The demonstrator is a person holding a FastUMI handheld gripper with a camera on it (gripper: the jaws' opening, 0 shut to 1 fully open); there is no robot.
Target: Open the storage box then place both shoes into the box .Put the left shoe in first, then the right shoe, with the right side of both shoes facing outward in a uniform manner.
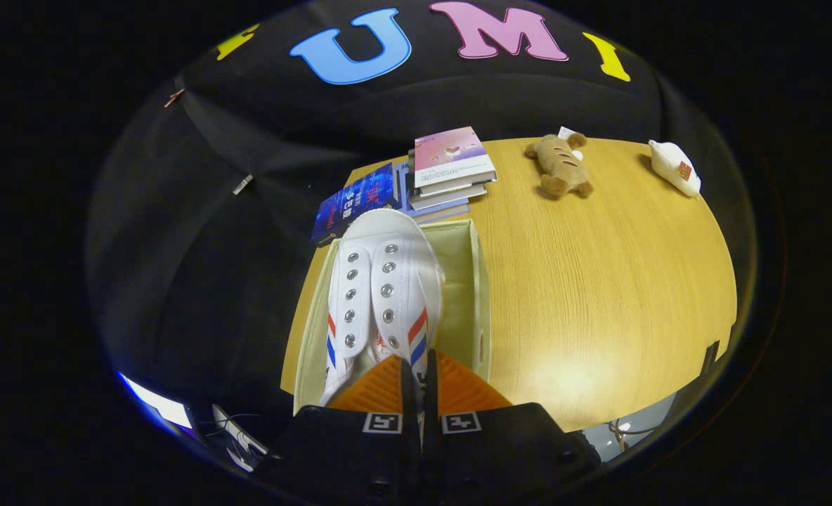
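Note:
A white canvas shoe (381, 281) with metal eyelets and red and blue side stripes hangs toe-forward just ahead of my fingers. My gripper (419, 376) is shut on the shoe's right side wall near the heel. Below the shoe is the open cream storage box (476, 295), standing on the wooden table's left part. The shoe is over the box's left half, and the box floor to its right is bare. I cannot tell whether the sole touches the box floor.
Beyond the box lie a blue book (353, 204) and a stack of books (451, 169) with a pink cover on top. A brown plush toy (560, 165) and a white plush toy (676, 167) rest at the far side of the table (599, 281).

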